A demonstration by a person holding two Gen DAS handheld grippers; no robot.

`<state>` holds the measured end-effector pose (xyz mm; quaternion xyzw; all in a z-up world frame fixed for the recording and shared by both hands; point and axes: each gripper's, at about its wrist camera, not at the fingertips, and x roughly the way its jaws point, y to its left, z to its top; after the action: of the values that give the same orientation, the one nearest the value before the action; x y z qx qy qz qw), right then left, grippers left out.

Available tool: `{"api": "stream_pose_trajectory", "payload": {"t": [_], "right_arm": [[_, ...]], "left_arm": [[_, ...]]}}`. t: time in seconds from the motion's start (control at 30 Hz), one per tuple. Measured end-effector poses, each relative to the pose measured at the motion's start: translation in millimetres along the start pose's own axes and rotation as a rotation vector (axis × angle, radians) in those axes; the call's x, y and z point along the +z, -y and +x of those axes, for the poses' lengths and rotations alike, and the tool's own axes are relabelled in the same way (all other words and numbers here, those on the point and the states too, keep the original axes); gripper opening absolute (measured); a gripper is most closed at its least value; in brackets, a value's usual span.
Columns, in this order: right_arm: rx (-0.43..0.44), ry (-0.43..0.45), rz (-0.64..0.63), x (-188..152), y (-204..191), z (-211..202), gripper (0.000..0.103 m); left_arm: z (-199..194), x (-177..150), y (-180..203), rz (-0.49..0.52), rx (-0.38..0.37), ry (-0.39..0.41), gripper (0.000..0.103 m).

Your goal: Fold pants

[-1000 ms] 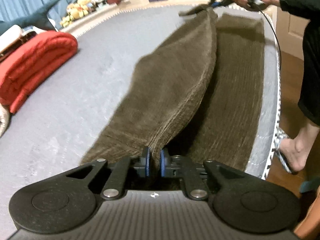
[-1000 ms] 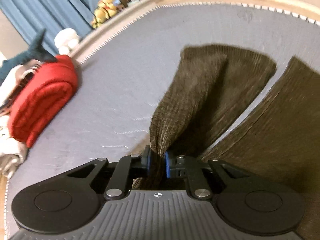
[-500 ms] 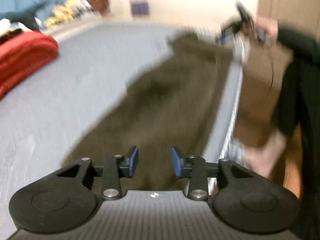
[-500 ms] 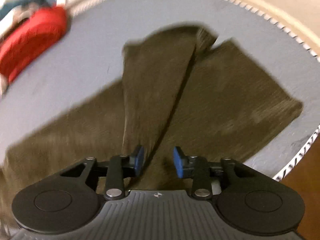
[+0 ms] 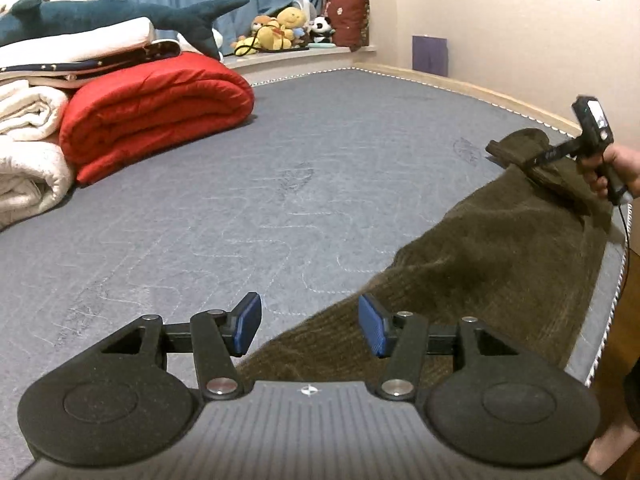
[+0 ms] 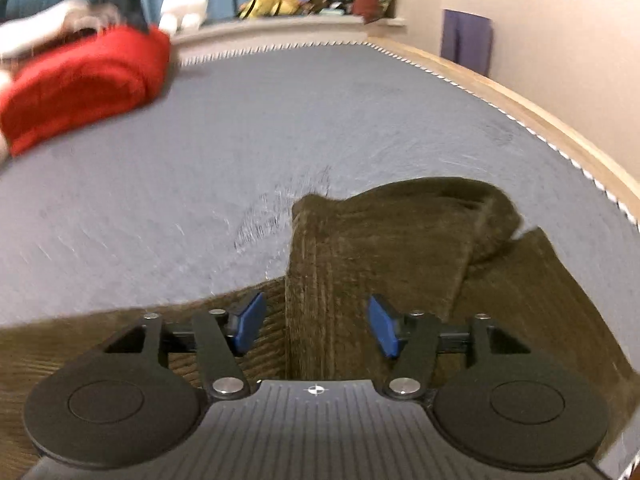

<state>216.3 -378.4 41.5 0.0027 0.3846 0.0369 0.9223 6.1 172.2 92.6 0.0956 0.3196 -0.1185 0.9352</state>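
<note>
Brown corduroy pants lie along the right side of the grey mattress, one leg folded over the other. My left gripper is open and empty, just above the near end of the pants. My right gripper is open and empty above the far end of the pants, where the fabric is bunched. The right gripper also shows in the left wrist view, held in a hand over that far end.
A rolled red quilt and white bedding lie at the mattress's left side, with a plush shark on top. Stuffed toys sit on the window ledge. The mattress edge runs close along the pants' right side.
Both grippers were shut on one pant leg and carried it over the other leg. Both have since opened, let the fabric go and swung to the left.
</note>
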Motion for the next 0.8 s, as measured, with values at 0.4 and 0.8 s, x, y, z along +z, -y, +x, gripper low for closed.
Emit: {"api": "stream_pose_trajectory", "payload": {"t": [0.4, 0.8], "right_arm": [[-0.069, 0.111, 0.147, 8.2, 67.3, -44.0, 0.007], [-0.037, 0.008, 0.735, -103.8, 204.0, -97.4, 0.036]], "left_arm": [[25.4, 28.8, 14.4, -0.016, 0.021, 0.013, 0.059], [29.2, 54.3, 21.8, -0.094, -0.004, 0.009, 0.060]]}}
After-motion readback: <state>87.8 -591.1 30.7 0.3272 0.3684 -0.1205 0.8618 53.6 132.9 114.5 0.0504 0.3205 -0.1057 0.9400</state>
